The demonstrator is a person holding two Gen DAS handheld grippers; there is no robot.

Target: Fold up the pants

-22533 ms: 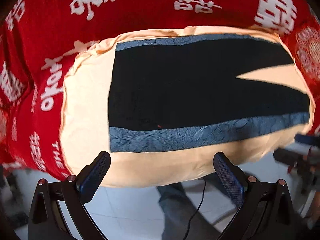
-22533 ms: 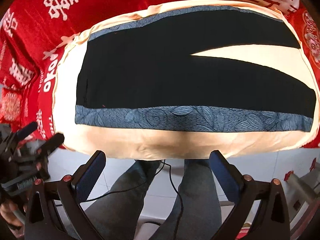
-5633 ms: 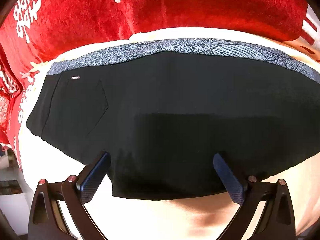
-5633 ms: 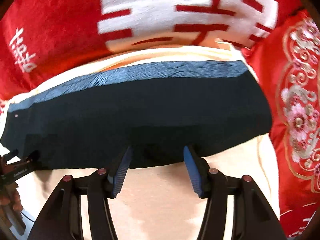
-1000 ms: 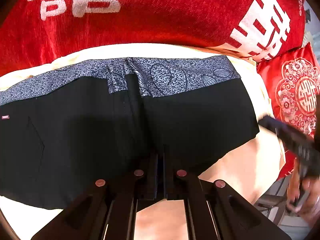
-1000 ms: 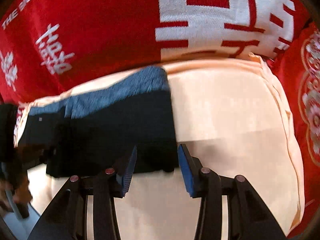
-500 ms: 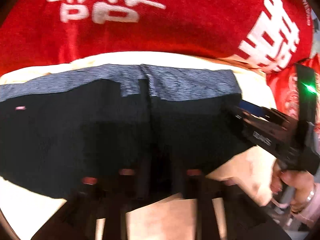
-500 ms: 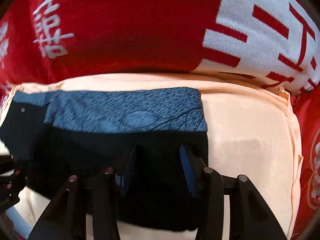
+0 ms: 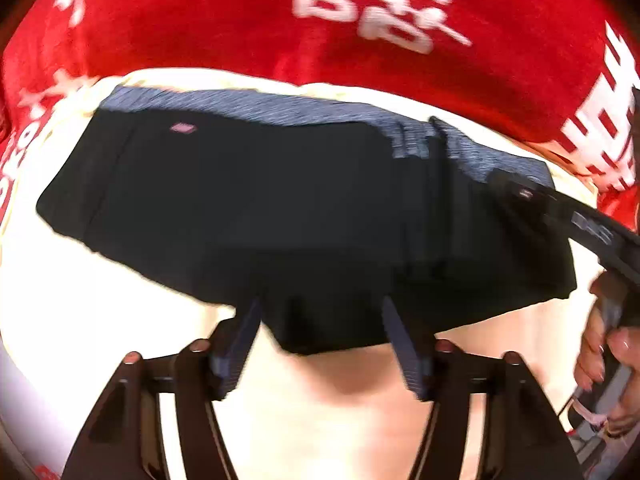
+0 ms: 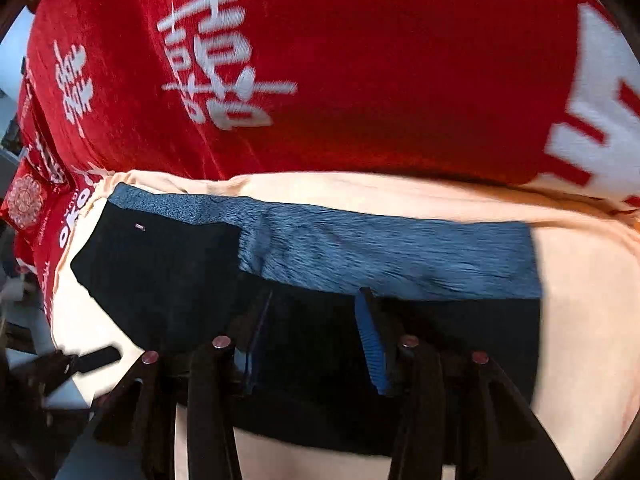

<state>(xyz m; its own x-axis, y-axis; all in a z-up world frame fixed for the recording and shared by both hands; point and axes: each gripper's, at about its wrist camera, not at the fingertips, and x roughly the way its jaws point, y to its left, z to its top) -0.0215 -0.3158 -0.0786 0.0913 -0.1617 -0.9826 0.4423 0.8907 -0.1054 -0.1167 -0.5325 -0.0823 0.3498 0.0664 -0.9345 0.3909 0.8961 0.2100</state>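
Observation:
The black pants (image 9: 280, 216) with a blue patterned side band (image 9: 256, 106) lie folded on a cream cushion (image 9: 100, 320). The right end is doubled over the rest. My left gripper (image 9: 320, 320) is open at the near edge of the pants, holding nothing. My right gripper (image 10: 312, 312) is open above the doubled black cloth (image 10: 460, 340), below the blue band (image 10: 400, 256). The right gripper also shows in the left wrist view (image 9: 568, 216), over the right end of the pants.
A red blanket with white characters (image 9: 280, 20) lies behind the cushion and also shows in the right wrist view (image 10: 360, 60). The cream cushion (image 10: 580, 280) extends right of the pants. A red embroidered pillow (image 10: 24, 200) sits far left.
My left gripper has opened and let go of the pants, and drawn back toward the near edge. My right gripper has moved left over the folded cloth.

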